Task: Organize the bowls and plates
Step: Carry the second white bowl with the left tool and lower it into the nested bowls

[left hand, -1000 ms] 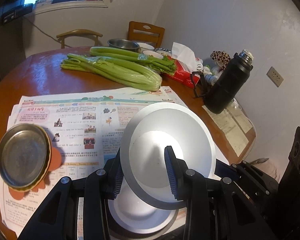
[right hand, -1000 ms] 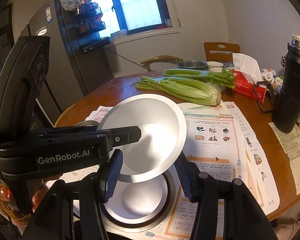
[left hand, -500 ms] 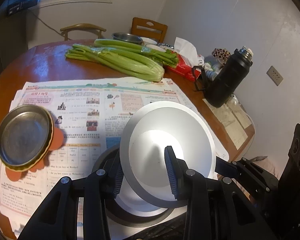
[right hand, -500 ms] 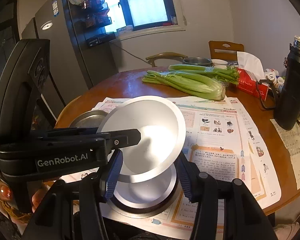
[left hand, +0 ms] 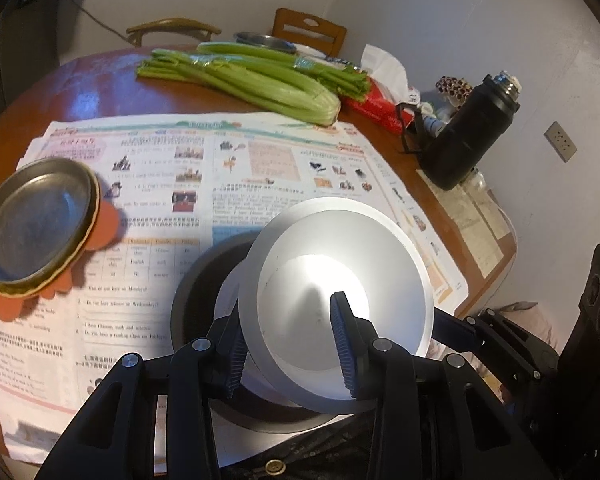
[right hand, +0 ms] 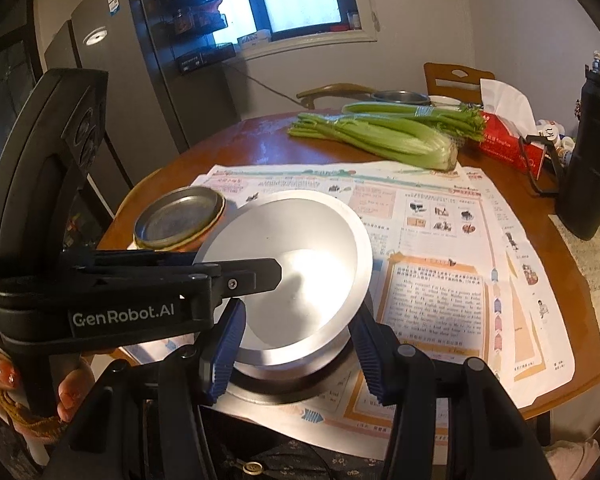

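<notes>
A silver bowl [left hand: 336,300] is being held tilted over a plate [left hand: 204,276] at the near edge of the round wooden bench [left hand: 100,84], by both tools at once. The left tool [left hand: 290,344] is being clamped on the bowl's near rim, one pad [left hand: 342,340] inside the bowl & the other outside under the wall. The right tool [right hand: 296,348] is being closed on the same bowl from the other side, its blue pads [right hand: 226,344] being pressed vs. the bowl's outer wall near the base. In the right wrist view the left tool's black finger is being seen reaching over the rim into the bowl. Whether the bowl's base is touching the plate can't be told; it's sitting right above it, w/ the plate's rim showing below & to the left. The plate is resting on a spread newspaper [left hand: 236,168]. A second, darker metal dish [left hand: 36,224] is lying on an orange mat [left hand: 100,228] to the left, well apart from the bowl. At the far side celery [left hand: 256,80] is lying on the bench, w/ a red tissue pack [left hand: 380,100] & a black flask [left hand: 468,132] to its right. A hand [right hand: 4,380] w/ painted nails is being seen gripping the left tool's handle.
</notes>
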Available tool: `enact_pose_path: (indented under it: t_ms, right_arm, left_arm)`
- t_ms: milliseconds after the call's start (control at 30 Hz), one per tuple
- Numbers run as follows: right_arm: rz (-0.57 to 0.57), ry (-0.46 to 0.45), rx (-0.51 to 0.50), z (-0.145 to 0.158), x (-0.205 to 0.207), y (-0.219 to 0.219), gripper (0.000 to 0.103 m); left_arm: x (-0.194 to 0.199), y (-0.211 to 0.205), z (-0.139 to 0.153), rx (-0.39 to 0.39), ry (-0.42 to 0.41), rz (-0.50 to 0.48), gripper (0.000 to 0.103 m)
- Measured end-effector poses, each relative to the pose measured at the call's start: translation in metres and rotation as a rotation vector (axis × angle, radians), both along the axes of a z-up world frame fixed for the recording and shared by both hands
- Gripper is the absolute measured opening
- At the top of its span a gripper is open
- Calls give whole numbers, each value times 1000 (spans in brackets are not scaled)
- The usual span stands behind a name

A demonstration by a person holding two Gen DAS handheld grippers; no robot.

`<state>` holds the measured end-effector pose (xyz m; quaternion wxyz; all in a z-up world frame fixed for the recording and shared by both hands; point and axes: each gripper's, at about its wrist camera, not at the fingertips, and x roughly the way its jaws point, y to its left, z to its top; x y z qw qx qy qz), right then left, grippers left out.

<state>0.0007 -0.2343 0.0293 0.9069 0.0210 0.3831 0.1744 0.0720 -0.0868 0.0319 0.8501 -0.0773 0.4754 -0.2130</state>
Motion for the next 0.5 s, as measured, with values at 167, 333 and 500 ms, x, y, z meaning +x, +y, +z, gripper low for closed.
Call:
enact_pose_path:
  t_ms: [167, 333, 500]
  right_arm:
    - [15, 9, -6, -7, -1, 4, 54]
    - [36, 22, -11, -13, 0, 9, 54]
    - [47, 26, -14, -16, -1, 12, 54]
  left_arm:
    - [-2, 1, -7, 26, 4, 17, 40]
    - [-2, 7, -13, 39, 12, 36, 40]
    - [-2, 5, -13, 64, 2, 42, 40]
